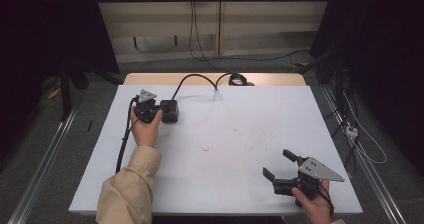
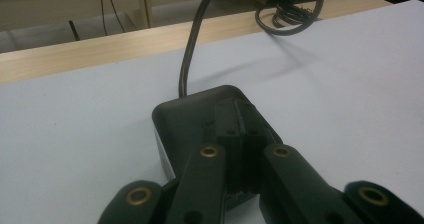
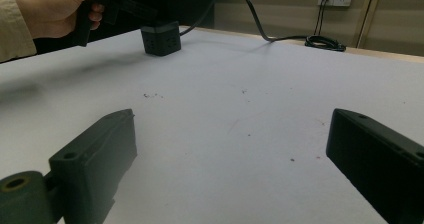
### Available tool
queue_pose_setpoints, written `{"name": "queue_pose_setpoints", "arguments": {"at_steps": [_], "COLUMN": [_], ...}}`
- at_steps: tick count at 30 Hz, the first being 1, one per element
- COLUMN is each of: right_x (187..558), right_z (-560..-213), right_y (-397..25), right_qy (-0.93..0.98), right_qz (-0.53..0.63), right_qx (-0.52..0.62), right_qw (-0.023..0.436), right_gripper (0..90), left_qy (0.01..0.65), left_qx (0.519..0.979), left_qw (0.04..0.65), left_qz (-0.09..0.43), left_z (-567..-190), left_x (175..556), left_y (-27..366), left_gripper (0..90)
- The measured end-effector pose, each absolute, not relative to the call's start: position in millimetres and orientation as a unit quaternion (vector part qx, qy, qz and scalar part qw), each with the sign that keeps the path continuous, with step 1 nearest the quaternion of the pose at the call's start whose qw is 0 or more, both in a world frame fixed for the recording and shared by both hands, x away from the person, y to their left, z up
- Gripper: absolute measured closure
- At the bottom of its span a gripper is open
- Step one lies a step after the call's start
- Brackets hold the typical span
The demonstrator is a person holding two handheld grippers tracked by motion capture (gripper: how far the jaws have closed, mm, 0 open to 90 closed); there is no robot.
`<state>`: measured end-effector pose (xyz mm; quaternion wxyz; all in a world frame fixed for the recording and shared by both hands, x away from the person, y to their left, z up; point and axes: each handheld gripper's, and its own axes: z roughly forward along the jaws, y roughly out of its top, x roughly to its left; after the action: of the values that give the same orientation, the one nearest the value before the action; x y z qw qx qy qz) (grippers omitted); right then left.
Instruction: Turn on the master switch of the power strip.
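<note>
Cube (image 1: pixel 169 110): black, rounded, corded, sockets apparently on side.

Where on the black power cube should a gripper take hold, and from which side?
Grip the power cube across its two flat side walls, coming from the side opposite its cable. The left gripper, jaws together, rests on its top.

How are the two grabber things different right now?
The left gripper has its jaws shut together, while the right gripper has its jaws wide apart. The left gripper sits far back on the table, pressed against the black box with a cord; the right gripper is at the near edge of the white table, touching nothing. Both are black, carry a grey three-cornered plate, and are held by a hand.
</note>
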<state>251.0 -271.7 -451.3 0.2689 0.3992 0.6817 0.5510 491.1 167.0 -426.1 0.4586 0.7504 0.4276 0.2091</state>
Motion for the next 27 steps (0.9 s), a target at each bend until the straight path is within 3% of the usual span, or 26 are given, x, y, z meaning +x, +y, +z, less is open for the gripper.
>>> {"name": "queue_pose_setpoints", "arguments": {"at_steps": [27], "right_x": [248.3], "right_z": [-450.7], "right_y": [-271.6], "right_qy": [0.681], "right_qz": [0.552], "right_qx": [0.398], "right_qw": [0.27], "right_gripper": [5.5], "left_qy": [0.429], "left_qx": [0.749], "left_qw": [0.463], "left_qz": [0.203], "left_z": [-429.3], "left_x": [492.7], "left_y": [169.1], "left_gripper": [90.0]}}
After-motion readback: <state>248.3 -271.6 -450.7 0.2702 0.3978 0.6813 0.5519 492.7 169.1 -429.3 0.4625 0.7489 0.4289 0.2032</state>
